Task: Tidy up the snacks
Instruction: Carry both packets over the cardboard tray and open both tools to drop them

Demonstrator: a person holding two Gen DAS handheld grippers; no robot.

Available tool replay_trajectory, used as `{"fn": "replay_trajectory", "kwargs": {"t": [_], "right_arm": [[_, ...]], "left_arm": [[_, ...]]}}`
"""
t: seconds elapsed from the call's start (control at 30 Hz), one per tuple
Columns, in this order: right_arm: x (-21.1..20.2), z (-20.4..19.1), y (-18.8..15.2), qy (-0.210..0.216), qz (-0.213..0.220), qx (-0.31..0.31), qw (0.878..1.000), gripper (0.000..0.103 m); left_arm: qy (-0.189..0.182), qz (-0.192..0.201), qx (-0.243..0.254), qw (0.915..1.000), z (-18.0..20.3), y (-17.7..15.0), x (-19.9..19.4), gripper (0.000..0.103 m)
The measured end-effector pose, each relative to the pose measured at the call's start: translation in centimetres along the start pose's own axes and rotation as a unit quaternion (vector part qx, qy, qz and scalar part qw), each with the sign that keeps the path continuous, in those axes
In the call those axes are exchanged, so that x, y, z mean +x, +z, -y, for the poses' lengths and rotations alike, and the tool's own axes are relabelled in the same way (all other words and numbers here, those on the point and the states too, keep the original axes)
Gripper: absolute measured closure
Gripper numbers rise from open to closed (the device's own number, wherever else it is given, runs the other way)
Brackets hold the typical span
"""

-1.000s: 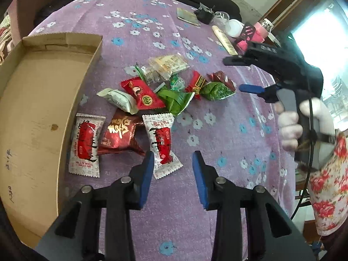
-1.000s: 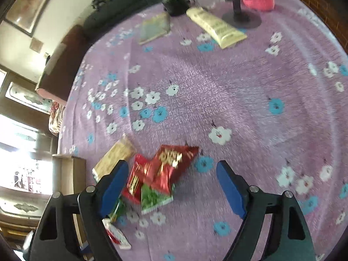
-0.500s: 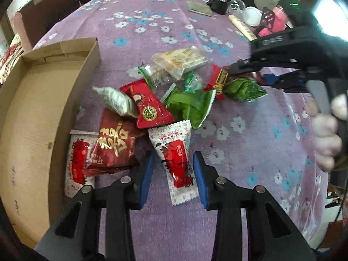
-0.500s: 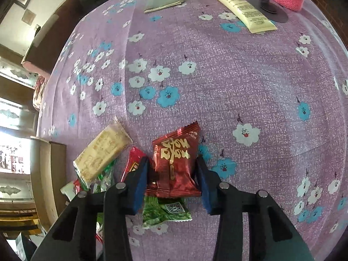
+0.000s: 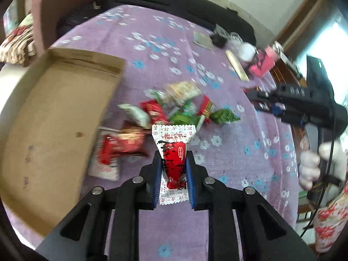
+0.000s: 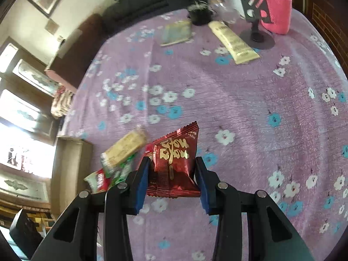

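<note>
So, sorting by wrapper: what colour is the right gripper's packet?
Dark red packet with gold lettering; right wrist view.

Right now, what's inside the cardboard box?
The cardboard box shows only bare brown floor with a few small stains; no snacks inside. Its near end runs out of view. One white-and-red packet lies outside beside its wall.

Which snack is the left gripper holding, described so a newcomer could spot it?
Start at the open cardboard box on the purple flowered cloth; the snack pile lies beside it. Nearer the camera, the left gripper is closing on a white packet. Unlike its neighbours, it has a red centre panel and is lifted off the cloth.
</note>
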State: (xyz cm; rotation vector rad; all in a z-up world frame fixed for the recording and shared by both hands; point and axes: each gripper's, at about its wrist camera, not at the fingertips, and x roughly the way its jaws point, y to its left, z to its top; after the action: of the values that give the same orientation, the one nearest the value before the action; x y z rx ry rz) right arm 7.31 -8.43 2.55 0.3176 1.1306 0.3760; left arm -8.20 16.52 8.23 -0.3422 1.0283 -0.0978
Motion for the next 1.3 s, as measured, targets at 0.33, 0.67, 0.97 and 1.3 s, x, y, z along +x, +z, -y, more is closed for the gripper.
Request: {"fn": "replay_trajectory", "kwargs": {"t": [0.33, 0.67, 0.97, 1.3], "right_arm": [[3.3, -12.6, -5.3, 0.105, -0.059, -0.089, 0.989, 0.063], [10.1, -26.4, -12.4, 0.104, -0.109, -0.214, 0.965, 0.063], [13.6, -29.8, -15.3, 0.045, -0.106, -0.265, 0.957, 0.061], [10.8, -29.7, -14.4, 0.056, -0.066, -0.247, 0.965, 0.050]], "left_arm": [[0.113, 0.013, -0.040, 0.9927, -9.9, -1.1, -5.7, 0.081], [0.184, -0.027, -0.052, 0.9811, -19.1, -2.0, -4.6, 0.080], [0.143, -0.025, -0.068, 0.9870, -22.3, -1.5, -5.1, 0.077], [0.107, 0.026, -0.094, 0.9894, -23.1, 0.1, -8.5, 0.062]]}}
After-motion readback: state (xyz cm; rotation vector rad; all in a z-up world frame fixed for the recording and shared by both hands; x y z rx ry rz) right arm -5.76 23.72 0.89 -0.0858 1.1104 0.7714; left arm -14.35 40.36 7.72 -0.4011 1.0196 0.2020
